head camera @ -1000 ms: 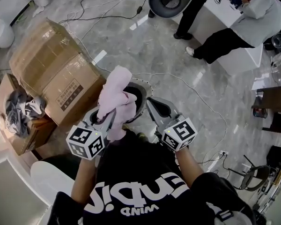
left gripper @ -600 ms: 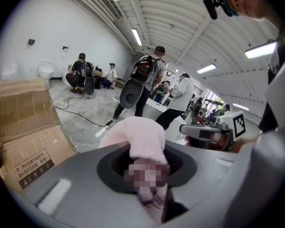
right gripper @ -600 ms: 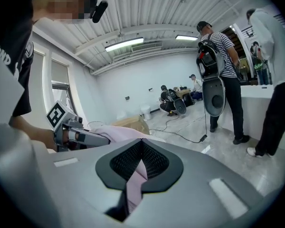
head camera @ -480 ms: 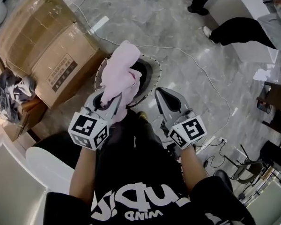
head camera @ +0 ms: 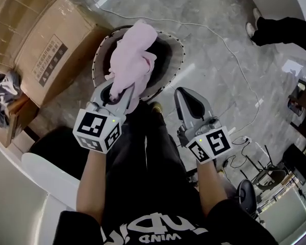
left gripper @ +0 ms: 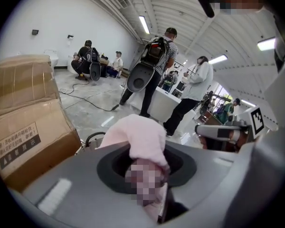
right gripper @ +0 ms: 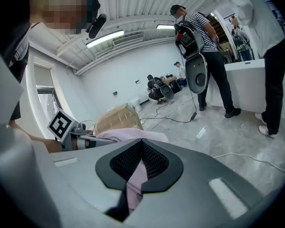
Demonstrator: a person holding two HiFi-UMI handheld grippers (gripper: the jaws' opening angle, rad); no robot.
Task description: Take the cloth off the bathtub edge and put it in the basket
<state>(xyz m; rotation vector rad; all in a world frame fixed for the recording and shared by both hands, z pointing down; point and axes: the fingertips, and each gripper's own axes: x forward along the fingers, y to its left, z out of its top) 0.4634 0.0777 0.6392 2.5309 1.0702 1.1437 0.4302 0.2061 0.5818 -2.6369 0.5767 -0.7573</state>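
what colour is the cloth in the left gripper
Pale pink cloth, clearest in the head view.

Your left gripper [left gripper: 151, 172] fills the lower half of the frame, its grey jaws clamped on the pink cloth [left gripper: 140, 136], which bulges up out of them at centre. Just left of the cloth, a dark curved piece of the basket [left gripper: 91, 137] rim shows above the jaw. A taped cardboard box [left gripper: 23, 122] with a printed label stands at the left edge. At the right edge your right gripper [left gripper: 203, 130] reaches in, its marker cube showing. Beyond, on the marble floor [left gripper: 90, 113] crossed by cables, a person in a striped shirt [left gripper: 164, 56] stands at centre, a person in a white top [left gripper: 199, 80] leans at a white counter [left gripper: 161, 106], and a group [left gripper: 92, 61] crouches at upper left.
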